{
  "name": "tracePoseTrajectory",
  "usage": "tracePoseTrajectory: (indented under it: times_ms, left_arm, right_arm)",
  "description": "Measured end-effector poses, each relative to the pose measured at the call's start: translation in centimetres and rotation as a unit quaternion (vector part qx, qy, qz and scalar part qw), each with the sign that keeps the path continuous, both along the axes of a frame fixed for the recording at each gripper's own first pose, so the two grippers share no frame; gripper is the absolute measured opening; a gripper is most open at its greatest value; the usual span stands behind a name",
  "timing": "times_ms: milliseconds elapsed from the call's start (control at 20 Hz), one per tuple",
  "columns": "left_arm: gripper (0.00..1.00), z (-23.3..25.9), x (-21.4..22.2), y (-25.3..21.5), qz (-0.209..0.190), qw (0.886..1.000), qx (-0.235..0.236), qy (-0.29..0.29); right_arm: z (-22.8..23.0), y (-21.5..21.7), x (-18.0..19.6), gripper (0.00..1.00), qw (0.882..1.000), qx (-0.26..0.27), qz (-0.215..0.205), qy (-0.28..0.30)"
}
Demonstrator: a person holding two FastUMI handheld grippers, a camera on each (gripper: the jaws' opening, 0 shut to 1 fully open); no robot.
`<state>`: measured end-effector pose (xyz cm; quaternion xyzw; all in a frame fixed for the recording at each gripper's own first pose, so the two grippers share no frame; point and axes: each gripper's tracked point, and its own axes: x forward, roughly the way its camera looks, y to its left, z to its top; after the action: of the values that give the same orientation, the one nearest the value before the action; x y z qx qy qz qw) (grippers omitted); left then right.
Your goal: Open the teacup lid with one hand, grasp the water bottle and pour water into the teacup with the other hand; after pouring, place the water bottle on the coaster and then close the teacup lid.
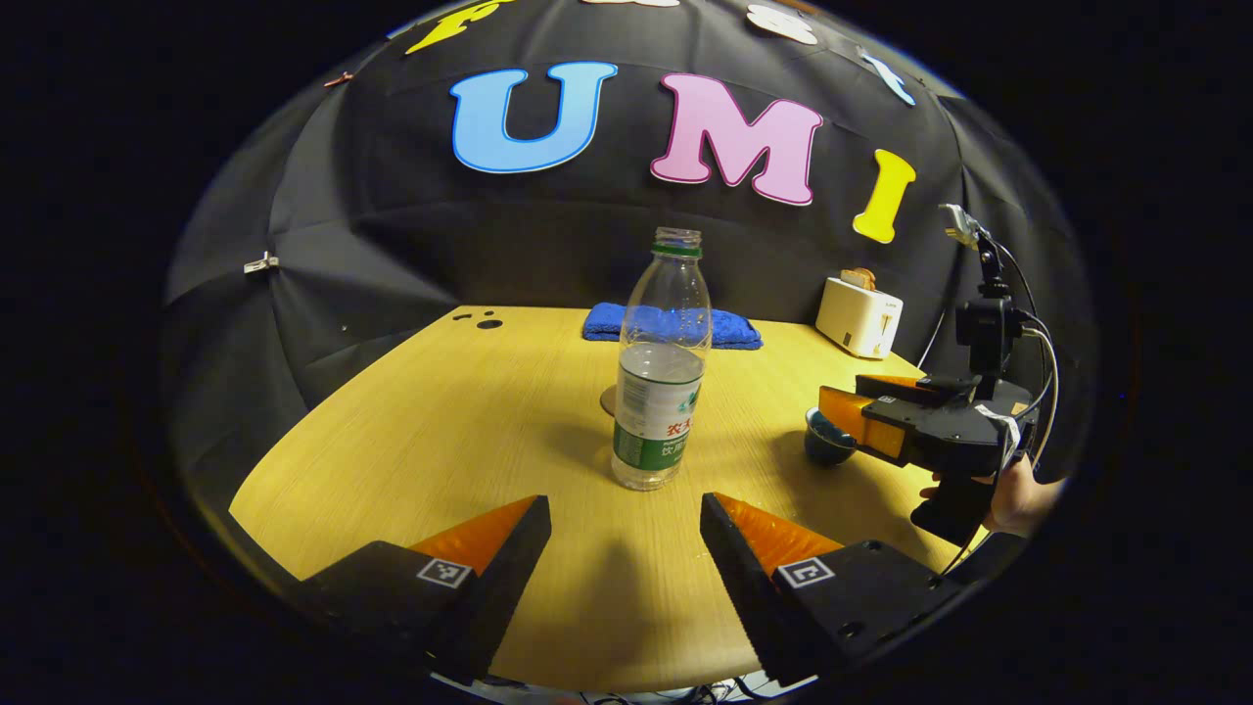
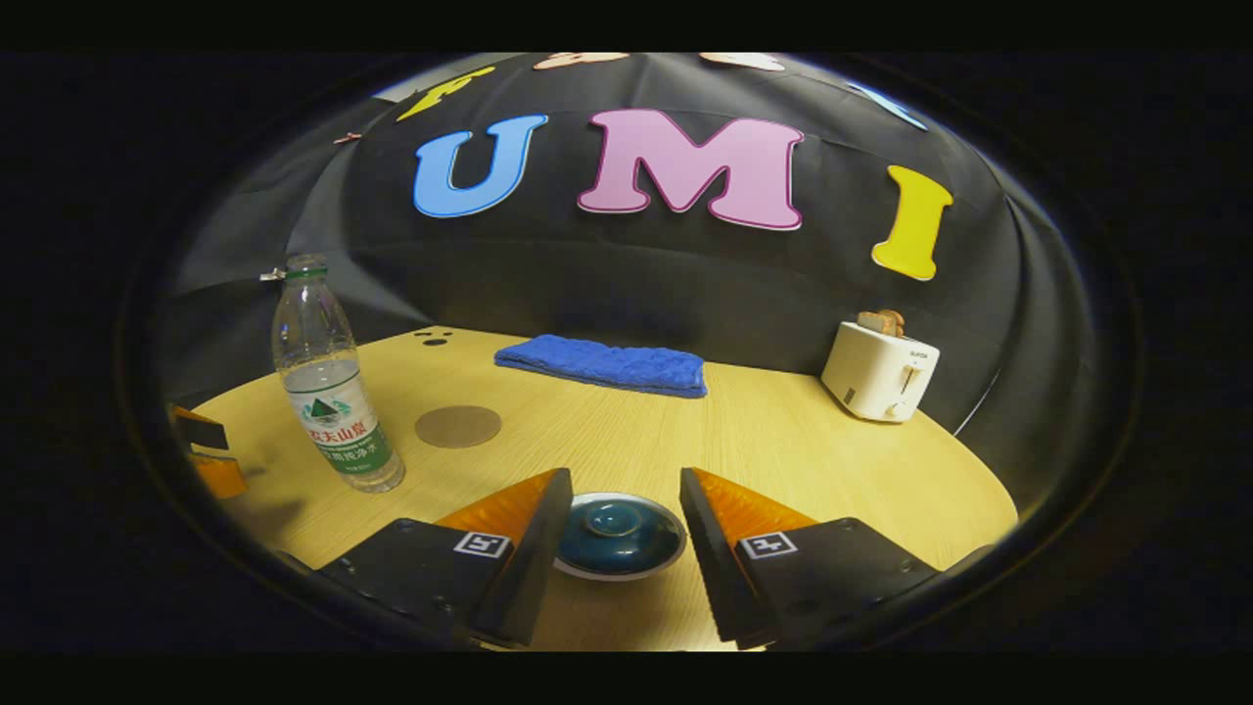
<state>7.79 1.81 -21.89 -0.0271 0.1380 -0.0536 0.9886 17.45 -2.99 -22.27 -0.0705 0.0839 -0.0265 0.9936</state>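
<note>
black hand-held gripper [image 1: 886, 421] w/ cables, square tags, screws, camera on top

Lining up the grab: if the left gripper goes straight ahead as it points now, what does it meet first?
Most likely the water bottle: it stands upright on the table, centred ahead of the open left gripper, with bare wood between. The gap's depth is hard to judge.

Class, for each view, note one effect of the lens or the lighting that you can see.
Left gripper view: fisheye bends the table edge into a curve; the water bottle casts a soft shadow leftward. Right gripper view: the teacup lid shows a faint highlight; picture darkens toward its rim.
</note>
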Motion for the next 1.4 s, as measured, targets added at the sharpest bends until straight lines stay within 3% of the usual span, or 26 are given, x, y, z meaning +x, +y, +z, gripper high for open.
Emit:
tracePoseTrajectory:
  times_ms: [100, 350, 400, 450, 500, 650, 700, 850, 900, 1050, 1200, 1400]
  left_arm:
    - [0.98, -0.1, 0.1, 0.1, 0.004, 1.0, -0.005, 0.003]
    - [0.98, -0.6, 0.1, -0.2, -0.006, 1.0, 0.005, 0.005]
    - [0.98, -0.6, 0.1, -0.3, -0.007, 1.0, 0.004, 0.005]
    - [0.98, -0.7, 0.2, -0.4, -0.007, 1.0, 0.001, 0.006]
    - [0.98, -0.7, 0.2, -0.4, -0.006, 1.0, -0.002, 0.006]
    - [0.98, 0.3, 1.1, -0.7, -0.011, 1.0, 0.003, -0.008]
    - [0.98, 1.2, 1.6, -0.8, -0.018, 1.0, 0.009, -0.021]
    - [0.98, 2.5, 3.1, -2.4, -0.05, 0.998, 0.009, -0.042]
    - [0.98, 2.8, 3.8, -3.0, -0.056, 0.997, 0.008, -0.051]
    - [0.98, 4.4, 6.6, -3.7, -0.047, 0.996, 0.014, -0.081]
    - [0.98, 4.8, 9.7, -4.1, -0.033, 0.996, -0.002, -0.089]
    - [0.98, 4.6, 12.4, -3.6, -0.013, 0.996, -0.008, -0.091]
  right_arm:
    - [-0.5, 0.1, 0.0, 0.7, 1.0, -0.004, 0.0, 0.007]
    - [-0.8, 0.3, 0.3, 0.48, 1.0, 0.013, 0.007, 0.026]
    - [-0.7, 0.4, 0.3, 0.51, 1.0, 0.012, 0.011, 0.026]
    - [-0.7, 0.6, 0.4, 0.35, 0.999, 0.012, 0.015, 0.029]
    - [-0.7, 0.6, 0.4, 0.29, 0.999, 0.014, 0.017, 0.03]
    - [-0.6, 0.5, 0.2, 0.31, 0.999, 0.022, 0.018, 0.038]
    - [-0.7, 0.6, 0.4, 0.23, 0.998, 0.023, 0.023, 0.046]
    - [0.4, 0.7, 0.4, 0.29, 0.998, 0.04, 0.026, 0.041]
    - [0.9, 0.4, 0.5, 0.19, 0.998, 0.046, 0.022, 0.04]
    - [3.2, -0.3, 0.6, 0.28, 0.997, 0.066, 0.017, 0.026]
    - [5.0, -1.6, -0.3, 0.23, 0.998, 0.062, 0.007, 0.011]
    - [4.0, -3.2, -2.6, 0.19, 0.998, 0.059, -0.011, 0.027]
